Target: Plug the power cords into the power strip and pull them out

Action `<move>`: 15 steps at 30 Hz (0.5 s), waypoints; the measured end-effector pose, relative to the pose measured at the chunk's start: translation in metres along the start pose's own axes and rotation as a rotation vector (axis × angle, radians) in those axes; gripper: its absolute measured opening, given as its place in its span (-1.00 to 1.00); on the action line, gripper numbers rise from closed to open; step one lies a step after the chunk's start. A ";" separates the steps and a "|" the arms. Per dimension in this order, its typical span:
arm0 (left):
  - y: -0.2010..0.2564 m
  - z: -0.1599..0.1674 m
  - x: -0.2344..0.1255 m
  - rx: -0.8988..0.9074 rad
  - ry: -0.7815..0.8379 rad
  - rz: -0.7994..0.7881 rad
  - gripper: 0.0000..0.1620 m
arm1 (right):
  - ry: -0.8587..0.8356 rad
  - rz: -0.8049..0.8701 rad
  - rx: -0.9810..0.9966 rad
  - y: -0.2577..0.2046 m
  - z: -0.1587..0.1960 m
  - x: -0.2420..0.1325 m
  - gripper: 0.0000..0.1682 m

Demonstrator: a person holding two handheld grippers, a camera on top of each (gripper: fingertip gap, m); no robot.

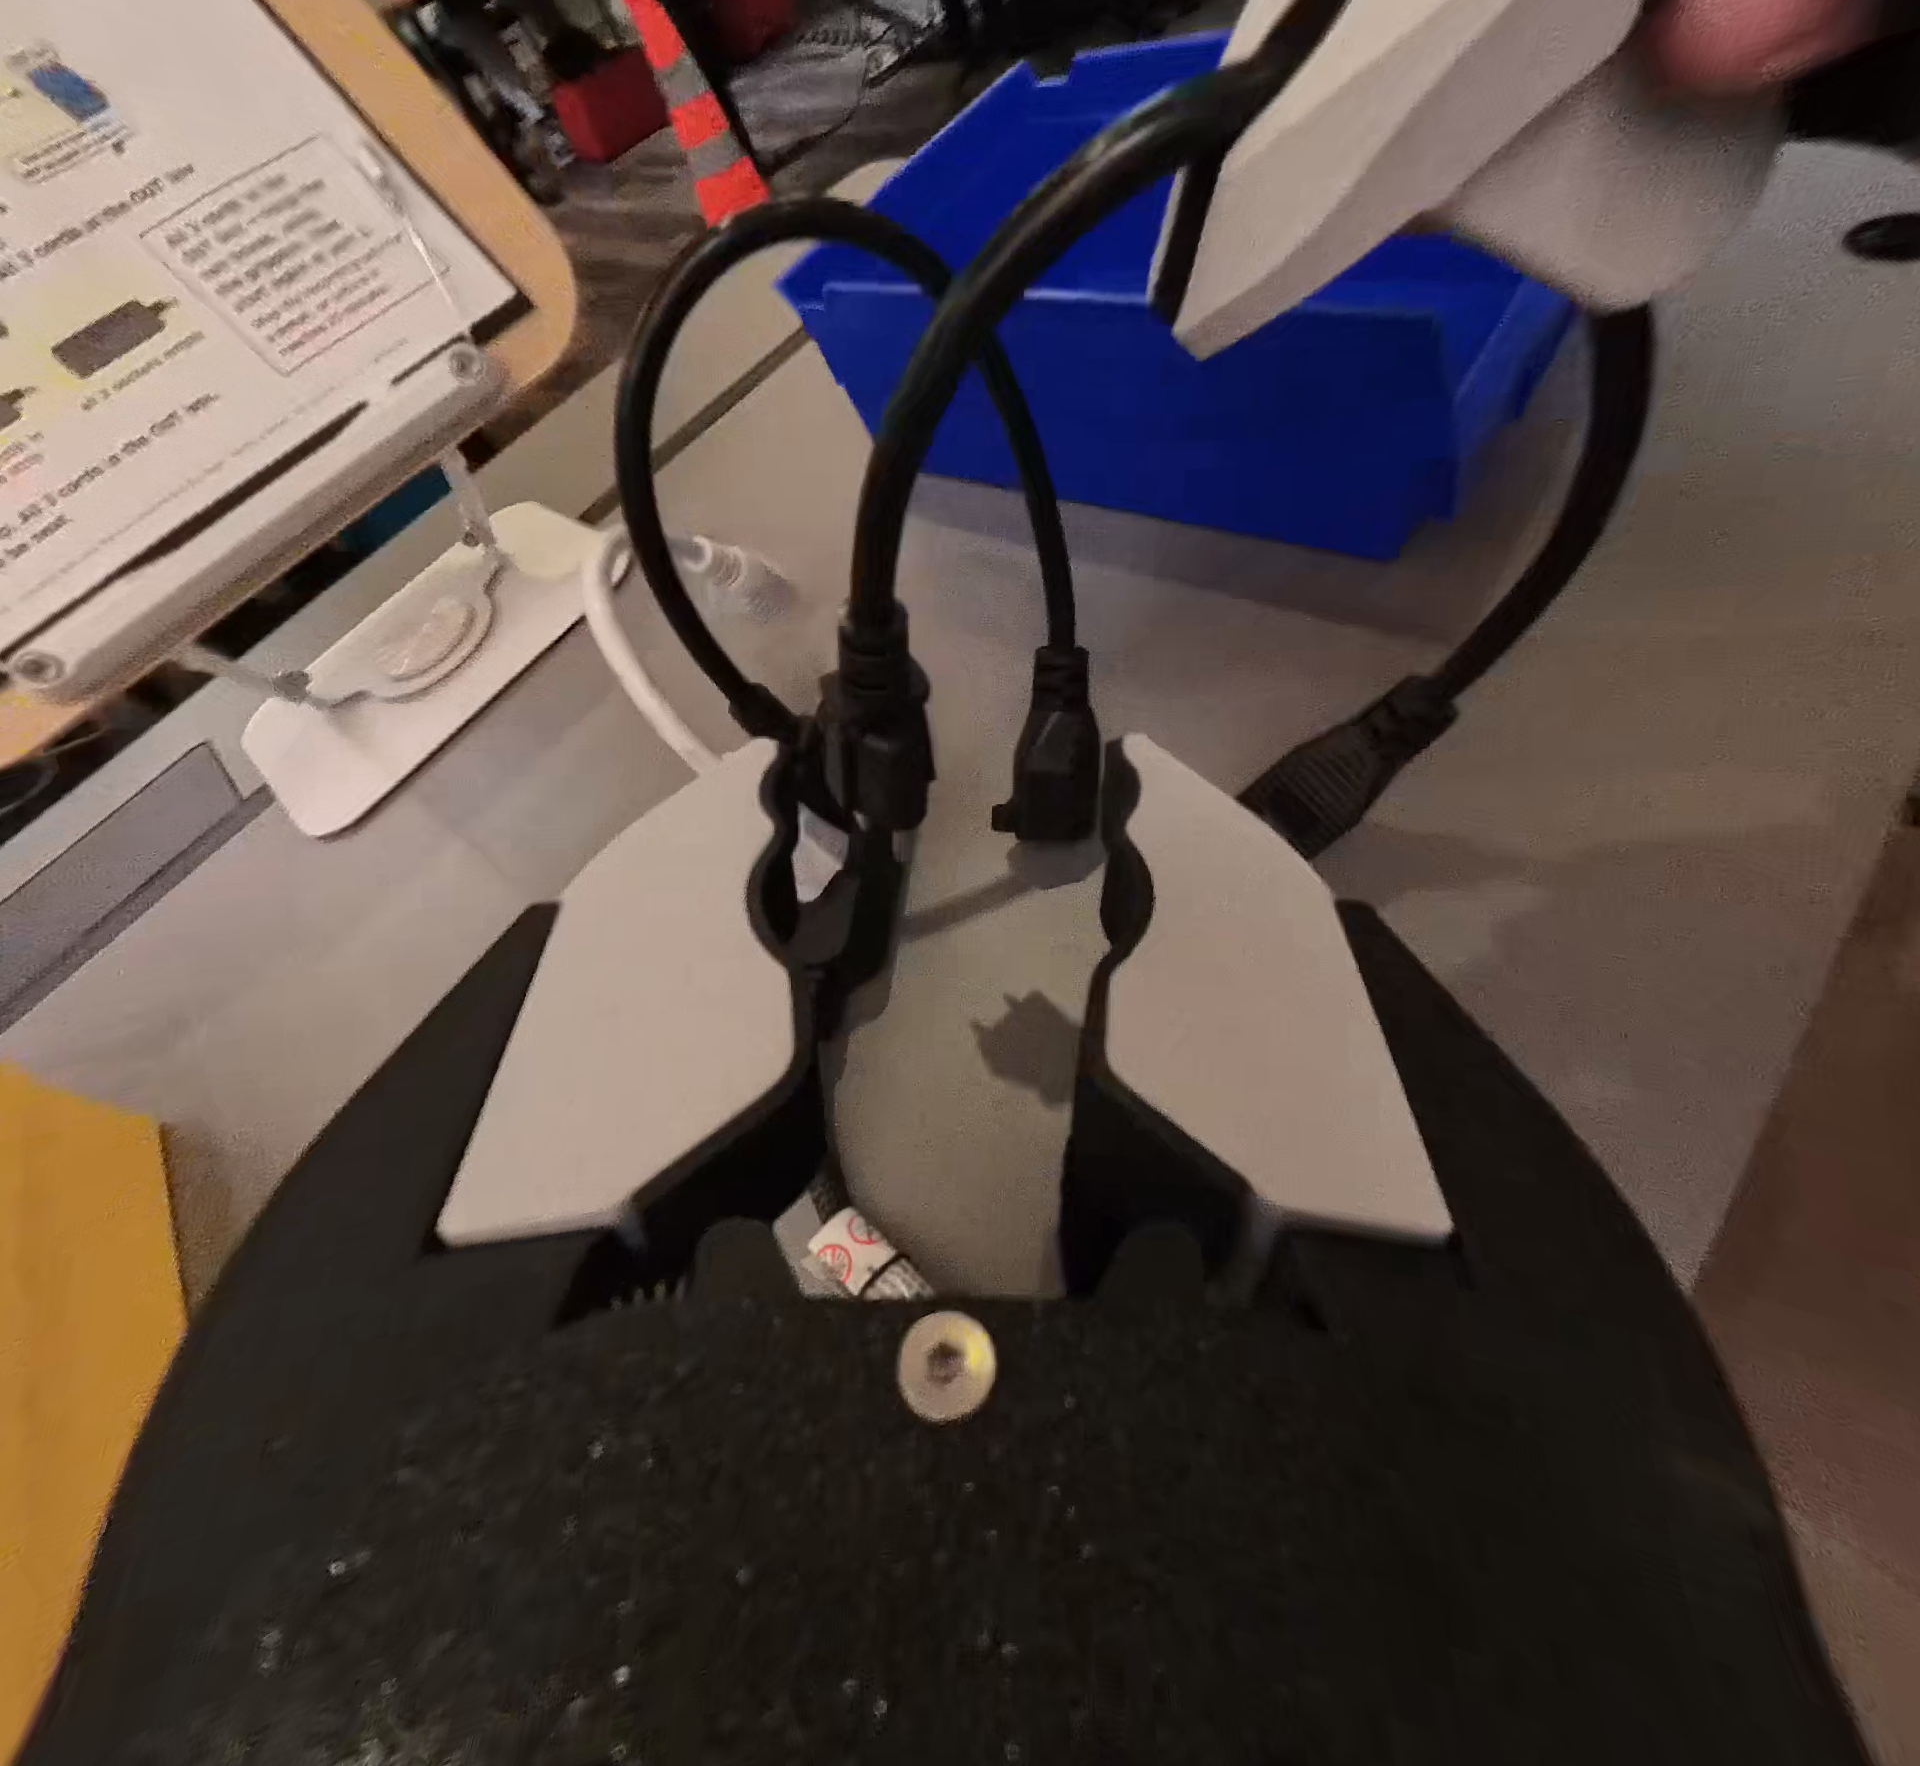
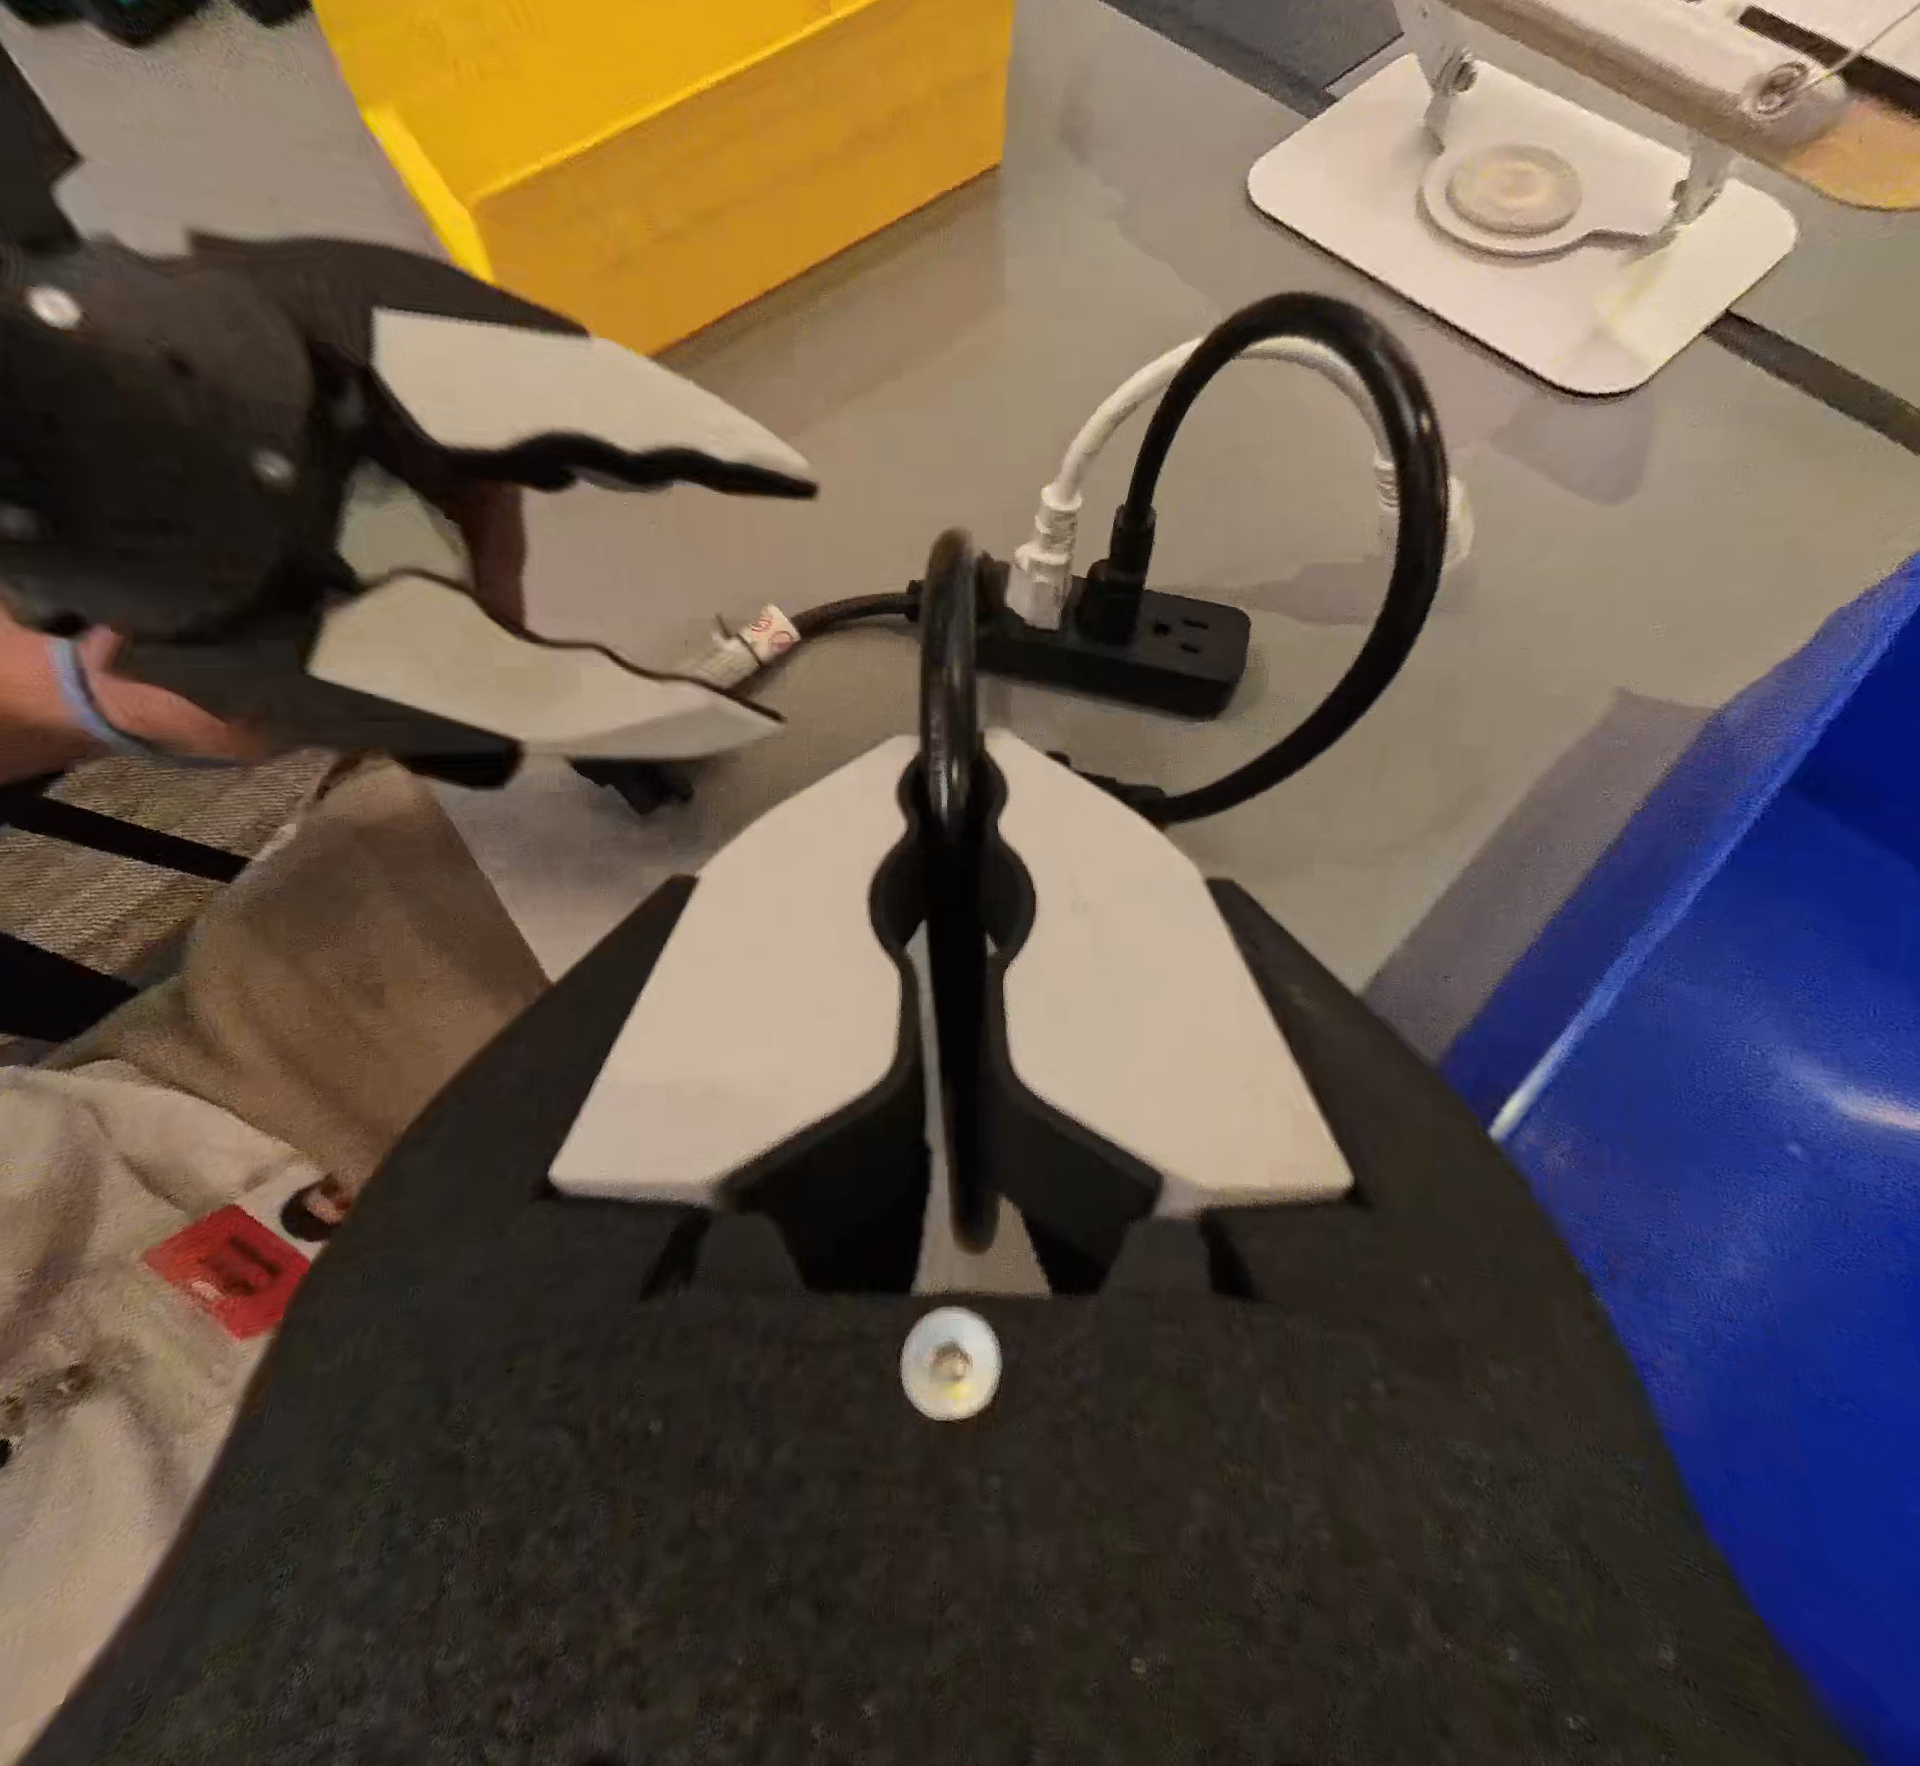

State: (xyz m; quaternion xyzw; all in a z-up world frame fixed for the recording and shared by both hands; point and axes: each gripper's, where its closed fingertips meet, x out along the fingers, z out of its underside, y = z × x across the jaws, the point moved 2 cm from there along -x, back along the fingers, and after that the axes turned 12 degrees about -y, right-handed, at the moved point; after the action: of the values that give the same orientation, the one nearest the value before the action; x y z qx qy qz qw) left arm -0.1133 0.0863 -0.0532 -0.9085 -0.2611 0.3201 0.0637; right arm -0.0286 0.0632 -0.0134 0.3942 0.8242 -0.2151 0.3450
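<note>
Right gripper [image 2: 951, 781] clenched on looped black round power cord [image 2: 1418, 490]; left gripper [image 2: 769, 594] released — steady the slim black plastic power strip [image 2: 1153, 667], pull plug straight up.

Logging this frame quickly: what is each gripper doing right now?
Left gripper: open, holding nothing, above the power strip.
Right gripper: closed on a black cord.

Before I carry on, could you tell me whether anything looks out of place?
Nothing is spilled or damaged. One oddity: the right tongs are shut on a black cord mid-length, not at its plug, so it bows into a loop. The left tongs hang open beside the strip.
</note>
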 end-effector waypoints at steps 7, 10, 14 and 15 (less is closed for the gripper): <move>-0.024 0.024 0.022 -0.151 -0.098 -0.064 -0.70 | 0.027 -0.205 -0.027 -0.044 -0.009 0.005 -0.94; -0.017 0.028 0.025 -0.131 -0.134 0.032 -0.72 | 0.056 -0.290 -0.111 -0.070 -0.013 0.006 -0.90; -0.008 0.017 0.019 -0.246 -0.034 0.278 -0.72 | 0.175 -0.325 -0.323 -0.099 -0.021 0.001 -0.71; -0.008 0.014 0.017 -0.288 -0.007 0.329 -0.72 | 0.214 -0.336 -0.362 -0.103 -0.021 -0.003 -0.65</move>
State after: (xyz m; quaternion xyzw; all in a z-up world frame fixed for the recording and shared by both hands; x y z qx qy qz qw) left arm -0.1147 0.1015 -0.0712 -0.9373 -0.1526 0.2889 -0.1209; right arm -0.1184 0.0136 0.0115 0.2043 0.9349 -0.0758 0.2803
